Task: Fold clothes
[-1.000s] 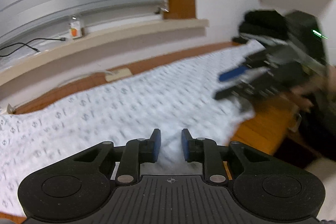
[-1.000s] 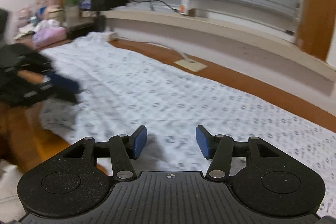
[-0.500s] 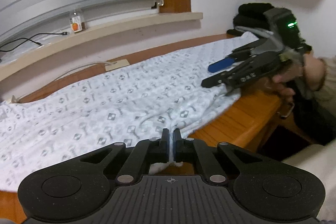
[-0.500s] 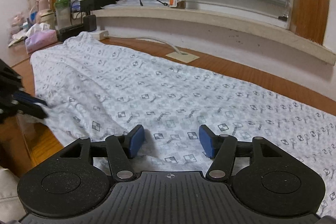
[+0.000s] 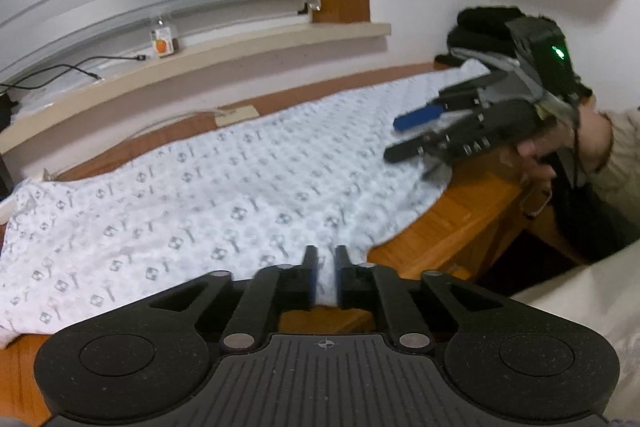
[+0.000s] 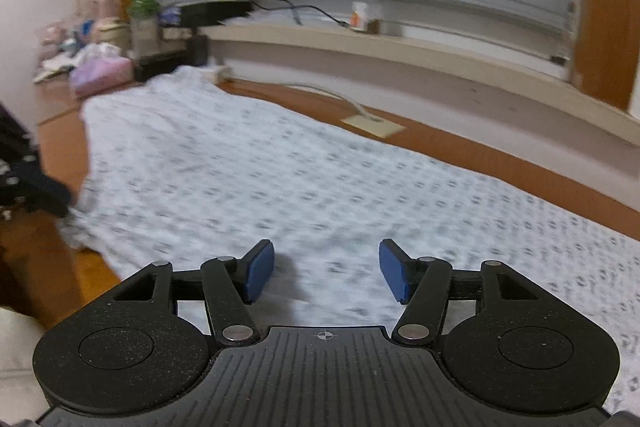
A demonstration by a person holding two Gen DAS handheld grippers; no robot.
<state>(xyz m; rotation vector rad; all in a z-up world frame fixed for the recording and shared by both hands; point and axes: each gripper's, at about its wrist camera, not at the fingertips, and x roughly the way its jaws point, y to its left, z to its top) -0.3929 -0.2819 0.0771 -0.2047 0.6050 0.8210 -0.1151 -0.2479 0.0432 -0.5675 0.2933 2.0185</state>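
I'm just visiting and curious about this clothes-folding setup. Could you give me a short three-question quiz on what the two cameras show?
1. True or false: the left gripper has its fingers closed on the edge of the patterned garment.
2. The right gripper is: A) open above the garment, B) shut on the garment, C) holding the bottle.
3. Fill in: the small bottle stands on the window ____.

Key: 1 true; 2 A; 3 sill.

A long orange-brown wooden bench (image 5: 456, 223) is carrying a white patterned cotton garment (image 5: 224, 195), which is lying spread along it, beside a flat beige plate (image 6: 372, 125).
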